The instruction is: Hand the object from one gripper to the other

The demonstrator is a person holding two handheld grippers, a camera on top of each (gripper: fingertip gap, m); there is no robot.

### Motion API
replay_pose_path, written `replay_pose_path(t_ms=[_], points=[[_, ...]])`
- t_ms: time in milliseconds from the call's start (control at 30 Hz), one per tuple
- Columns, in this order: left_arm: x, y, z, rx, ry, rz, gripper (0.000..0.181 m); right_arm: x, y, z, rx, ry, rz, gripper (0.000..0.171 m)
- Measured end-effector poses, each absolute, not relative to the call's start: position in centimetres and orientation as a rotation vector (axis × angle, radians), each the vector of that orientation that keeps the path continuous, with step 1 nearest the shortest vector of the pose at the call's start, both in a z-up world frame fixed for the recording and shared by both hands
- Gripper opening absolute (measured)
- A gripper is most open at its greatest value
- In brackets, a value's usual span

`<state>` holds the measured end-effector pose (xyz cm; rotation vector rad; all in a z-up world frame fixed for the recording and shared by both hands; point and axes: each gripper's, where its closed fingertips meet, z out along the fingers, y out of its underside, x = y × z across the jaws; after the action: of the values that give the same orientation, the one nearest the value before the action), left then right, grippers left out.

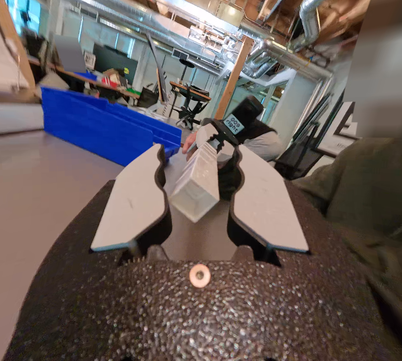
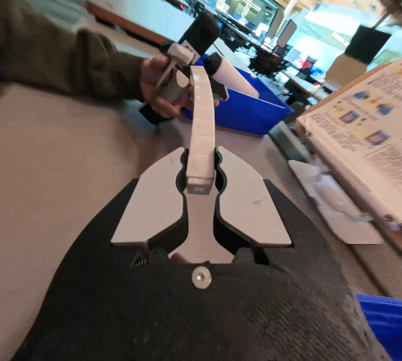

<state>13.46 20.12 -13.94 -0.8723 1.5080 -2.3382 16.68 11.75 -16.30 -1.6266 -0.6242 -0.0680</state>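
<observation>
A long white segmented bar [image 2: 202, 115] is held above the grey table [image 2: 65, 165]. My right gripper [image 2: 201, 150] is shut on one end of it. In the left wrist view the bar [image 1: 195, 180] reaches in between the fingers of my left gripper [image 1: 199, 150], which is open, with gaps on both sides of the bar. The right gripper [image 1: 217, 143] grips the bar's far end there. In the right wrist view the left gripper [image 2: 195, 74] straddles the bar's far end, held by a hand [image 2: 156, 89].
A blue bin [image 1: 97, 124] stands on the table behind the grippers and also shows in the right wrist view [image 2: 245, 111]. A box with a printed sheet [image 2: 359, 124] and white packaging lie at the right. An olive sleeve [image 2: 65, 63] crosses the left. The left gripper's tips are roughly 10 cm from the right gripper's.
</observation>
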Motion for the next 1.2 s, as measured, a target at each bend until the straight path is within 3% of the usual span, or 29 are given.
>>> replay_pose_path(t_ms=[400,667,800,933,1100,1200], points=[[12.1,16.6,-15.6,-0.411,1.727,-1.853,0.056,15.2,10.8,-16.8,-1.693,-0.143,0.957,0.022],[13.3,17.0,-19.2,-0.296,1.905,-1.361,0.041,16.6,10.9,-17.0,-1.657,0.072,1.13,0.022],[13.6,16.9,-19.7,-0.298,1.921,-1.308,0.037,17.5,11.1,-16.9,-1.633,0.097,1.084,0.023],[13.9,18.1,-17.6,-0.475,1.816,-1.473,0.035,19.6,11.2,-15.1,-1.534,0.083,0.832,0.066],[14.1,20.0,-15.6,-0.645,1.68,-1.681,0.028,21.2,11.6,-14.8,-1.533,-0.068,0.314,0.094],[14.0,19.8,-14.9,-0.665,1.638,-1.767,0.028,21.0,12.9,-16.2,-1.609,-0.063,0.272,0.089]])
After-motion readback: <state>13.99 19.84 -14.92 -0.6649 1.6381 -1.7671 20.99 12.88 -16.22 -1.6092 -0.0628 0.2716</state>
